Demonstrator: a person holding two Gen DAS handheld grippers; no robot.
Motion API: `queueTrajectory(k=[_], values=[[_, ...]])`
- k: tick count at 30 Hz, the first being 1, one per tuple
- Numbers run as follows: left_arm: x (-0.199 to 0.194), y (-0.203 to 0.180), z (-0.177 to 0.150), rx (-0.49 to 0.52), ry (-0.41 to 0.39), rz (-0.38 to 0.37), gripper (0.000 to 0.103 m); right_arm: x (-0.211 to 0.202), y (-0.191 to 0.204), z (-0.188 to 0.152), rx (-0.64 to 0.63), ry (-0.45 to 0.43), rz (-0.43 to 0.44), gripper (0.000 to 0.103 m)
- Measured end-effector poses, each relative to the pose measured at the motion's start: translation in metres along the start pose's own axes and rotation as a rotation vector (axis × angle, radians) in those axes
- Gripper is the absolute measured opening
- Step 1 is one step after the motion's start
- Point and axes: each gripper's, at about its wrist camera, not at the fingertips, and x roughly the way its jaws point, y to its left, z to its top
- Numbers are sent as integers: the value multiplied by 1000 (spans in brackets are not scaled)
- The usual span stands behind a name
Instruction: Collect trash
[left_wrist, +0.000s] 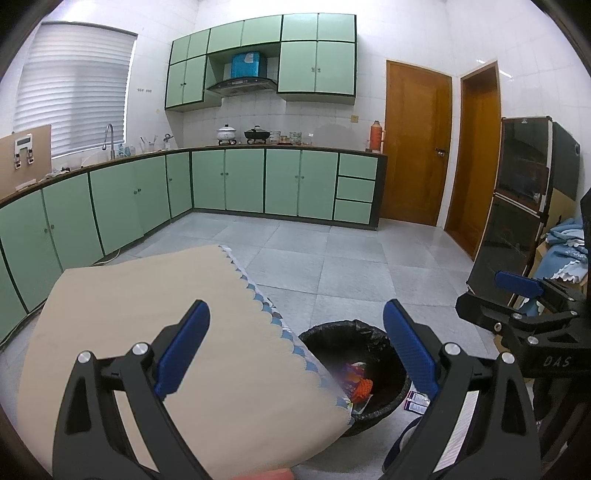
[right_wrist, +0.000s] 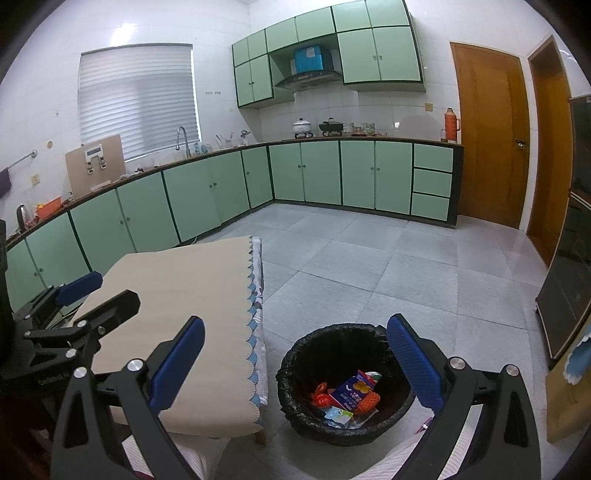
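Bin (right_wrist: 345, 387) taken as landmark: black-lined, on the floor (right_wrist: 369, 266), just beside the right edge of the cloth-covered surface (right_wrist: 177, 302).

Left claw (left_wrist: 295, 354): released, jaws wide apart, nothing between them. Hovers over the surface edge next to the bin.

Right claw (right_wrist: 295, 363): released, jaws wide, empty. Hangs just above the bin, mouth of the bin framed between the jaws.

Trash (right_wrist: 351, 398): inside the bin. Purple carton, orange netting, some pale wrappers, all lying at the bottom. Also glimpsed from the left wrist view (left_wrist: 356, 384).

Surface beside the bin: bare as far as visible; near end hidden under the claws.

Floor around the bin: mostly bare tile. One small purple-and-white item (left_wrist: 415, 400) on the floor touching or just beside the bin's near right side; too small to identify, possibly a stray packet.

Judgement: task close to finished, bulk of the trash binned. Left to do: check that stray item, bin it if trash.
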Motion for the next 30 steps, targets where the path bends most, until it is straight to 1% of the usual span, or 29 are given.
queueTrajectory(k=[30], values=[[-1, 8, -1, -1, -1, 5, 92, 6, -1, 0, 6, 9, 7, 97]])
